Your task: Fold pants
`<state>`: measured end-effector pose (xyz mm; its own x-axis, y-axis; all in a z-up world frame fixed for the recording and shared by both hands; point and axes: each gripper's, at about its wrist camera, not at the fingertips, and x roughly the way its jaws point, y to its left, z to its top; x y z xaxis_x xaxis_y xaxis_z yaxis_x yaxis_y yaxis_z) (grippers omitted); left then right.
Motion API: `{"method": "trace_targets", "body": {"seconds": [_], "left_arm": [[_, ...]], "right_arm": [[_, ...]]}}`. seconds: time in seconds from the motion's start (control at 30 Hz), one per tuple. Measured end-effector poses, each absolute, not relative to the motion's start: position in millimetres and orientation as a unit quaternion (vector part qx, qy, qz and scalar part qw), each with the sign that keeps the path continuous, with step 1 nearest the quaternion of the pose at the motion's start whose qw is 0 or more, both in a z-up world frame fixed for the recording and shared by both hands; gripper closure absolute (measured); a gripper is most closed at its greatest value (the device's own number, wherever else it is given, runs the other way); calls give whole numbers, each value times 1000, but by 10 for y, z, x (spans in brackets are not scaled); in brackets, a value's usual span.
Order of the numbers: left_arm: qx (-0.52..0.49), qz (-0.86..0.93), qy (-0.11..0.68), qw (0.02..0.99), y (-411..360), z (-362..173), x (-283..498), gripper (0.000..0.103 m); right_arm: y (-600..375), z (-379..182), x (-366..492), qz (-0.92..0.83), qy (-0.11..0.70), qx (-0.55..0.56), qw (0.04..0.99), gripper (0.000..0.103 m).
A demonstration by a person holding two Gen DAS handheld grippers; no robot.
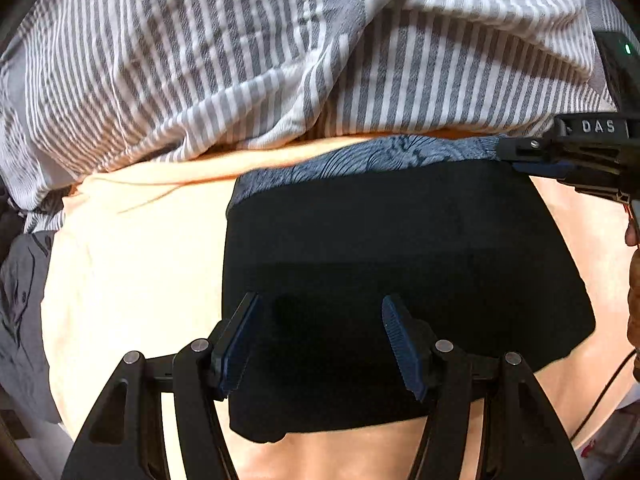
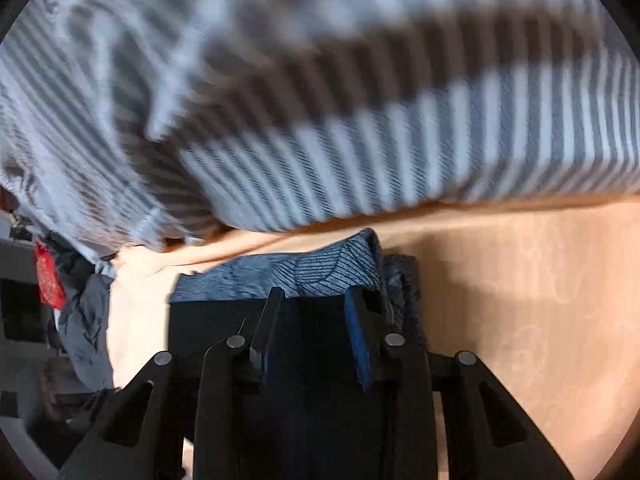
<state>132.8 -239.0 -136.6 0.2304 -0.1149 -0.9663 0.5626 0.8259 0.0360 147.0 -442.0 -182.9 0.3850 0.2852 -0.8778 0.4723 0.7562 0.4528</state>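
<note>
On peach bedsheet [image 1: 132, 264], below striped grey-white duvet [image 1: 200, 60]: folded black pants [image 1: 400, 248], flat rectangle atop blue patterned garment [image 1: 380, 156], apparently stacked. Left gripper [image 1: 318, 344] fingers half open, empty, over near edge. Right gripper [image 2: 316, 340] fingers narrowly parted at far corner; grip on cloth uncertain.

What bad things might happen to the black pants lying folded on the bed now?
The left gripper hangs open right over the folded black pants, so a dip might snag the top layer and spoil the fold. The blue patterned cloth lies under their far edge, so it might get dragged along. The striped bedding is bunched close behind and could slump onto the pile.
</note>
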Motion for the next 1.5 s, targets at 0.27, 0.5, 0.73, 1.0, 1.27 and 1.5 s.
{"method": "trace_targets", "body": {"seconds": [0.27, 0.5, 0.73, 1.0, 1.27, 1.5], "left_arm": [[167, -222, 588, 760, -2306, -1311, 1423, 40], [156, -219, 626, 732, -2362, -1523, 1471, 40], [177, -222, 624, 728, -2408, -1640, 1382, 40], [173, -222, 625, 728, -2395, -1649, 1381, 39], [172, -226, 626, 727, -2384, -1643, 1374, 39], [166, -234, 625, 726, -2353, -1670, 1312, 39]], "right_arm": [[-4600, -1707, 903, -106, 546, 381, 739, 79], [-4086, -1479, 670, -62, 556, 357, 748, 79], [-3983, -1753, 468, -66, 574, 387, 719, 79], [-3937, -1685, 461, -64, 581, 372, 721, 69], [-3894, -1723, 495, -64, 589, 364, 718, 63], [-3846, -1857, 508, -65, 595, 356, 718, 55]]}}
